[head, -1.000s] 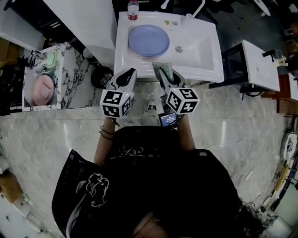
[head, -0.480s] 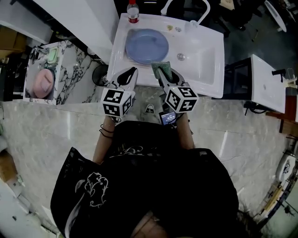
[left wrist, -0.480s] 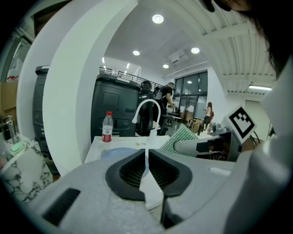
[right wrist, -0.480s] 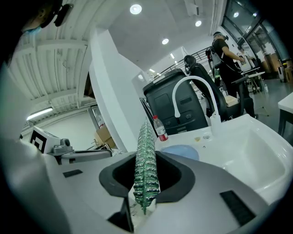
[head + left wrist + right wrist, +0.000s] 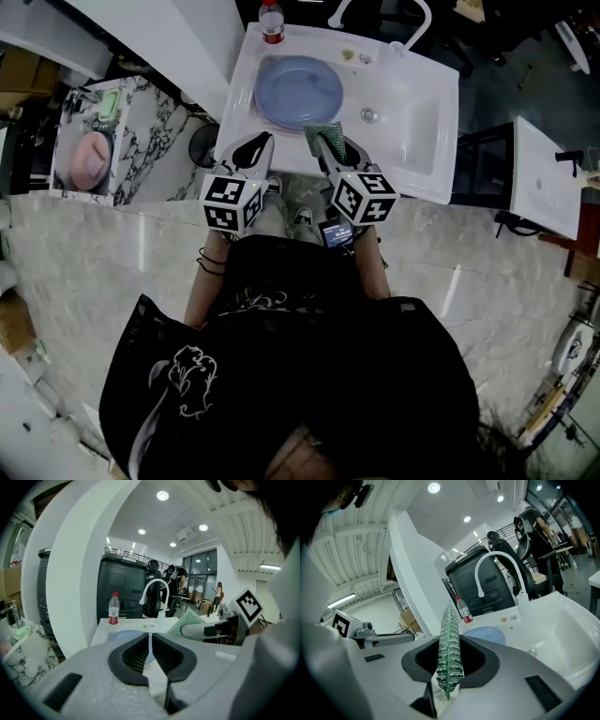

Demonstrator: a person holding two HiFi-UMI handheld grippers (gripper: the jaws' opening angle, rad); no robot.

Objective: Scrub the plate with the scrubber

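A round blue plate (image 5: pixel 298 92) lies in the left part of the white sink (image 5: pixel 412 141), just beyond both grippers. My right gripper (image 5: pixel 324 141) is shut on a green mesh scrubber (image 5: pixel 323 134), which stands edge-on between its jaws (image 5: pixel 449 648) above the sink's front rim. My left gripper (image 5: pixel 261 141) hovers at that rim, left of the right one, shut with nothing in it (image 5: pixel 150 634). The plate (image 5: pixel 485 634) shows beyond the scrubber, and past the left jaws as a pale blue plate (image 5: pixel 123 636).
A red-capped bottle (image 5: pixel 271 23) stands at the sink's back left corner, with a curved white faucet (image 5: pixel 412 23) at the back and a drain (image 5: pixel 369 114) mid-basin. A marble-patterned counter (image 5: pixel 141 141) stands to the left, and another white sink (image 5: pixel 544 178) to the right.
Both grippers have come forward from just short of the sink to over its front rim. The scrubber stays held in the right one.
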